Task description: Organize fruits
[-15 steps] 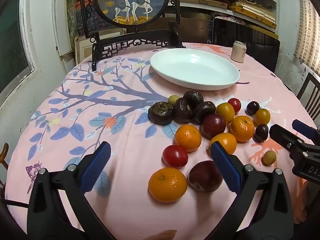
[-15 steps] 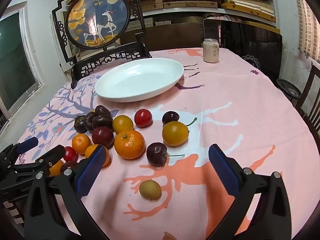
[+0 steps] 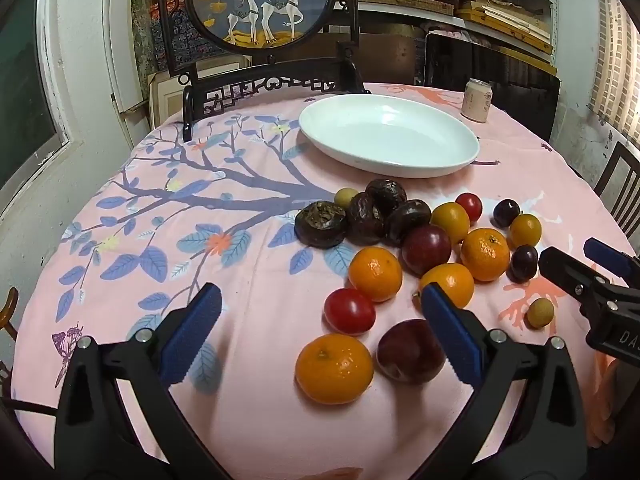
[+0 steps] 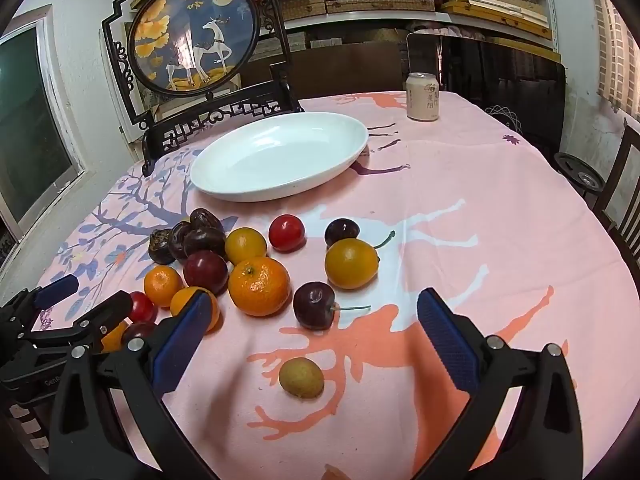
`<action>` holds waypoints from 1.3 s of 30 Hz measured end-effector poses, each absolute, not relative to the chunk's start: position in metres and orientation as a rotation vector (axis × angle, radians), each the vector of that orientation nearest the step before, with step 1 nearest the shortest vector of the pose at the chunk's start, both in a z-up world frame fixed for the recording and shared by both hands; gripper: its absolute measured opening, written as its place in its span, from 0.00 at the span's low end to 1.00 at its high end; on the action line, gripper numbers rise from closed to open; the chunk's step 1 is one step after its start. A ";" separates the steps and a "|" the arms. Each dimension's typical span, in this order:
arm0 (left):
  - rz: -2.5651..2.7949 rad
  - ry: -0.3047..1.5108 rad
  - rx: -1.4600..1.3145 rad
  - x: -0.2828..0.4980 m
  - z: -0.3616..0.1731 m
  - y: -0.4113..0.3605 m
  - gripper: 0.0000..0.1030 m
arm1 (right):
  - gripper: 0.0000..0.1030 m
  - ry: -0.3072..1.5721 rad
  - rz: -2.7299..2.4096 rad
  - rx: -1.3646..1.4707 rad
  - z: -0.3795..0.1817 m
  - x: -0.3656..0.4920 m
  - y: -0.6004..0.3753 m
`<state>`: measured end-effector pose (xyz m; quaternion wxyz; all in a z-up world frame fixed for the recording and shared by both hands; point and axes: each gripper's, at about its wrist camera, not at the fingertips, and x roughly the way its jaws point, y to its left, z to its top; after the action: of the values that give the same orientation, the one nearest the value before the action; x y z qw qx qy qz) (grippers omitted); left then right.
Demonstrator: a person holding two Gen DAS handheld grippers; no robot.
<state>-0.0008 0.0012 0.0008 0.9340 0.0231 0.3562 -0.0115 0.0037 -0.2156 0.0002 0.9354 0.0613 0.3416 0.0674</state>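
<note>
- The white oval dish at the far side of the desk holds nothing, so by the look of things no fruit has been sorted yet.
- All the fruit lies loose on the pink cloth, in a cluster near the front edge: tangerines such as the nearest one, a dark plum touching it, a red cherry tomato just behind, and wrinkled dark passion fruits towards the dish.
- A small greenish-brown fruit sits apart from the cluster, as does a stemmed cherry.
- The left hand-held gripper hangs above the near tangerine and plum with its jaws spread wide, gripping nothing.
- The right hand-held gripper is likewise wide and empty, with the small greenish-brown fruit between its fingers but untouched.
- A drink can stands beyond the dish, well apart from the fruit.
- Judged from this, the whole job remains: every piece has yet to be picked up and placed.
</note>
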 end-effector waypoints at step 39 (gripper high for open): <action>-0.028 0.745 0.051 0.001 -0.004 -0.004 0.98 | 0.99 0.713 0.139 0.137 -0.002 0.006 -0.218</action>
<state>0.0009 -0.0037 -0.0038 0.9309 0.0250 0.3641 -0.0135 0.0060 -0.2179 -0.0018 0.9326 0.0670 0.3482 0.0677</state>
